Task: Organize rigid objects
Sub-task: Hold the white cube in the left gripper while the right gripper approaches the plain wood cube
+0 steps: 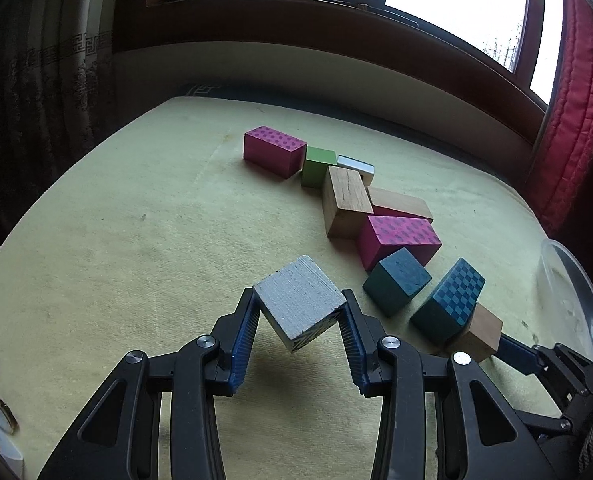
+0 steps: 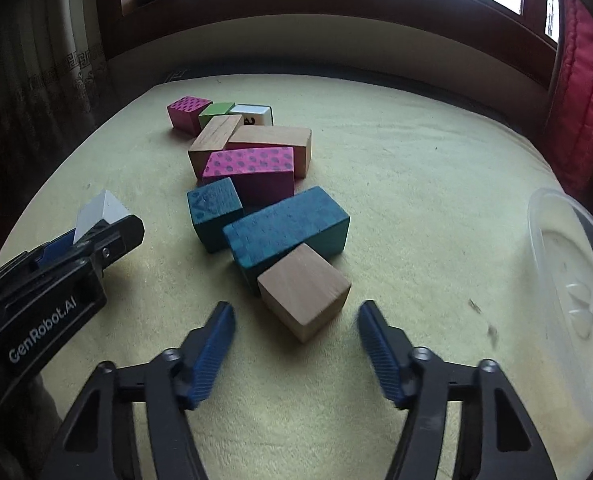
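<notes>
A: Left gripper (image 1: 301, 314) status?
B: Clamped on a white wooden cube (image 1: 299, 306), held clear of the yellow cloth (image 1: 116, 248); cube tilted on edge between the pads.
A: Right gripper (image 2: 296, 330)?
B: Jaws apart, nothing gripped; plain wooden cube (image 2: 304, 294) sits just beyond the tips, touching the teal checkered block (image 2: 286, 226). Clear plastic container (image 2: 572, 296) far right.
</notes>
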A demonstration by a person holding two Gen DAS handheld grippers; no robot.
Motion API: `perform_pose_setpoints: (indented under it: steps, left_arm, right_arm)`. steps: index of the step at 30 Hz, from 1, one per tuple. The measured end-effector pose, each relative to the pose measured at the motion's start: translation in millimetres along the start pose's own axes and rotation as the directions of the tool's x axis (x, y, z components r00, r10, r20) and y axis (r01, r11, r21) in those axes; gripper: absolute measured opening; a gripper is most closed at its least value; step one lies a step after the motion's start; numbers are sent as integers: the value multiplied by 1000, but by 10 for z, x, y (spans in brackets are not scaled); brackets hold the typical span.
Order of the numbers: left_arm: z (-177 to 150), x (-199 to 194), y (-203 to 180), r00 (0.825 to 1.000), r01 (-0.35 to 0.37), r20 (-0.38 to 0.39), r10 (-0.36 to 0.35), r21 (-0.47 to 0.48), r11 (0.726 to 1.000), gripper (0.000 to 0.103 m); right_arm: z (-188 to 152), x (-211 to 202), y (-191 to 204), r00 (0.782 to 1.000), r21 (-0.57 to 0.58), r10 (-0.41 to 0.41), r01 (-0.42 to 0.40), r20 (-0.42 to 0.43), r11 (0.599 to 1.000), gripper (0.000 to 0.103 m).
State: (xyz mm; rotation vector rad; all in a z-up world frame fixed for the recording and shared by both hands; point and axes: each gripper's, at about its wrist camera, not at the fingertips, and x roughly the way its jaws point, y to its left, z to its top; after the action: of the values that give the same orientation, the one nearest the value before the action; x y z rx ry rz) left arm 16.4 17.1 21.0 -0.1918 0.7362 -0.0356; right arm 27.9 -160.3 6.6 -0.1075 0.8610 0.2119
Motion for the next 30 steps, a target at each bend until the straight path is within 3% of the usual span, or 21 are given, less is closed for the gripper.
perform_pose_setpoints:
  steps: [5,9,11,30]
  left_arm:
    - [3,7,-23,1000,-2,-6,2,-4,1000,42]
    - [-8,-2,-50,1000,-9,-4,9,-4,1000,42]
    - [-16,-5,-67,1000,-13,-3,13,-4,1000,42]
    - [-16,0,-99,999,-35,-8,35,-4,999,42]
  right_arm:
    - [-42,-33,-31,1000,7,-9,9,10,1000,41]
    - [-95,-80,-95,1000,42,3,-3,15,999,34]
    - [-129,-114,-117,1000,52,18,-19,14,998,25]
    - [-249,-536,-364,991,146,51,-68,121,987,21]
